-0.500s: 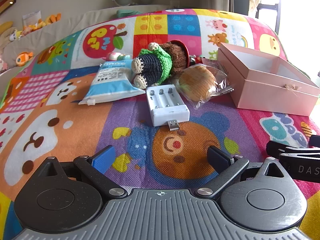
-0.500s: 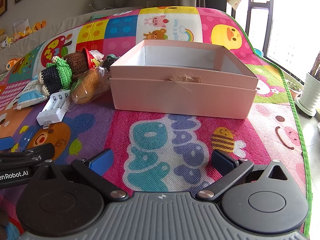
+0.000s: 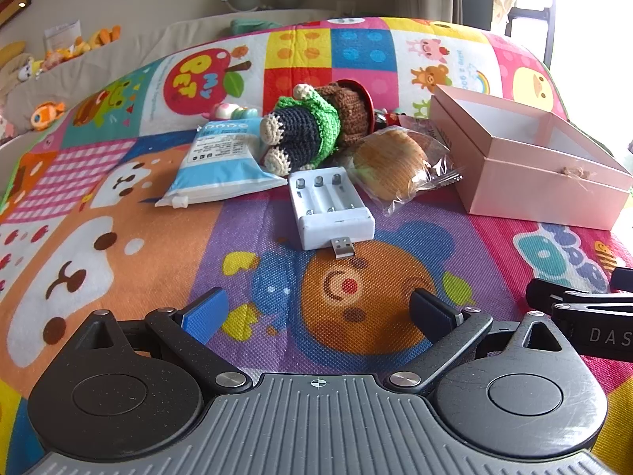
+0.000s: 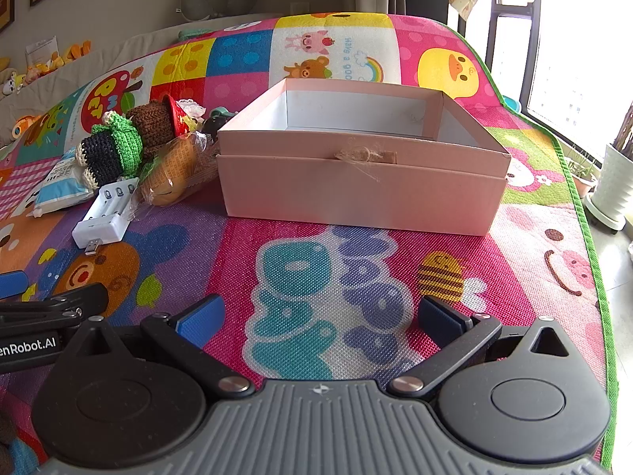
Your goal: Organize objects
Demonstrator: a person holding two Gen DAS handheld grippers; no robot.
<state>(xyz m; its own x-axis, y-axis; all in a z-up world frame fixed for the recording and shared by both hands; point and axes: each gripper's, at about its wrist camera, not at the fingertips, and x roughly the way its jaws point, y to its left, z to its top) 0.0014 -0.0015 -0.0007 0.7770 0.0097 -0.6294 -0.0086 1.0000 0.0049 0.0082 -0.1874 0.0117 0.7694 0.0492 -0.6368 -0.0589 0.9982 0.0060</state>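
On the colourful play mat, a white battery charger (image 3: 330, 208) lies ahead of my open, empty left gripper (image 3: 316, 310). Behind it are a blue-white pouch (image 3: 221, 162), a crocheted doll (image 3: 312, 128) and a wrapped bun (image 3: 391, 164). An open pink box (image 3: 526, 158) stands to the right. In the right wrist view the pink box (image 4: 362, 190) stands straight ahead of my open, empty right gripper (image 4: 320, 314); its inside looks empty. The charger (image 4: 107, 217), doll (image 4: 126, 142) and bun (image 4: 170, 176) lie to its left.
The mat's green right edge (image 4: 585, 213) borders the floor, where a white plant pot (image 4: 613, 186) stands by the window. Small figurines (image 3: 233, 111) lie behind the pouch. Plush toys (image 3: 47, 113) sit along the far left wall.
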